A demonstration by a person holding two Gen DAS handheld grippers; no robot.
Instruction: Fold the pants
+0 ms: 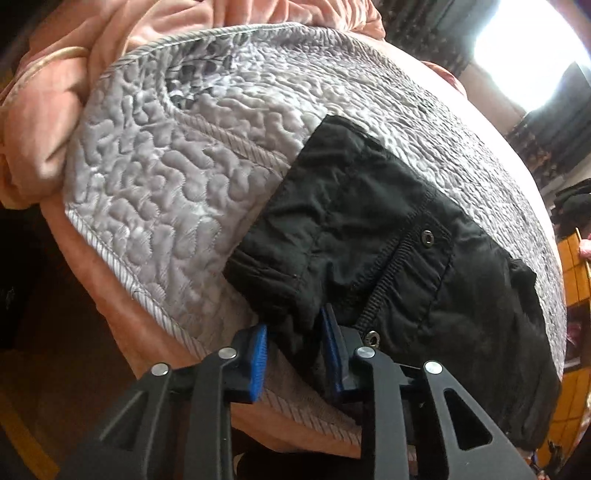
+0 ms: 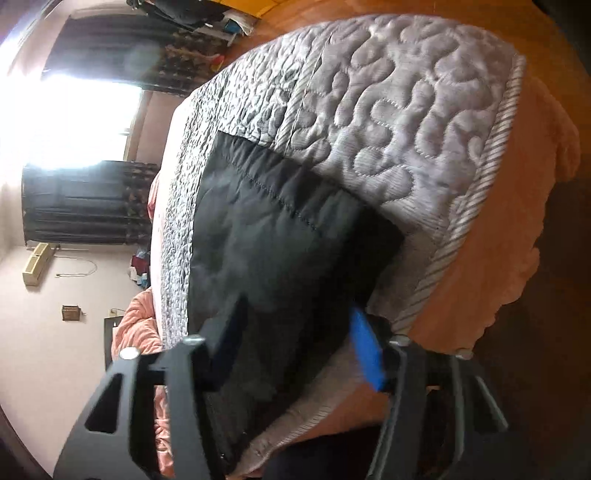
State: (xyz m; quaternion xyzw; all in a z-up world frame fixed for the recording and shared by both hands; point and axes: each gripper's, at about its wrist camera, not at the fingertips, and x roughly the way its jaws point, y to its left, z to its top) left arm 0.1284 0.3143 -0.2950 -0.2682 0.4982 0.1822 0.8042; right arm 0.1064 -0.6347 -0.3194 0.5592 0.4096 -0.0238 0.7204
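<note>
Black pants (image 1: 369,229) with metal snaps lie folded on a grey quilted bedspread (image 1: 166,184). In the left wrist view my left gripper (image 1: 295,343) sits at the pants' near edge, and a bunch of the black cloth is pinched between its blue pads (image 1: 258,347). In the right wrist view, which is blurred, the pants (image 2: 266,229) run away from me across the bedspread (image 2: 406,129). My right gripper (image 2: 299,343) straddles their near end with its jaws apart. One dark finger lies over the cloth, and the blue pad (image 2: 365,350) stands at the pants' right edge.
A peach blanket (image 1: 48,122) lies bunched beyond the bedspread and hangs over the bed's edge (image 2: 517,221). A bright window (image 2: 74,122) with dark curtains (image 2: 85,203) is across the room. Brown floor (image 2: 369,11) shows past the bed.
</note>
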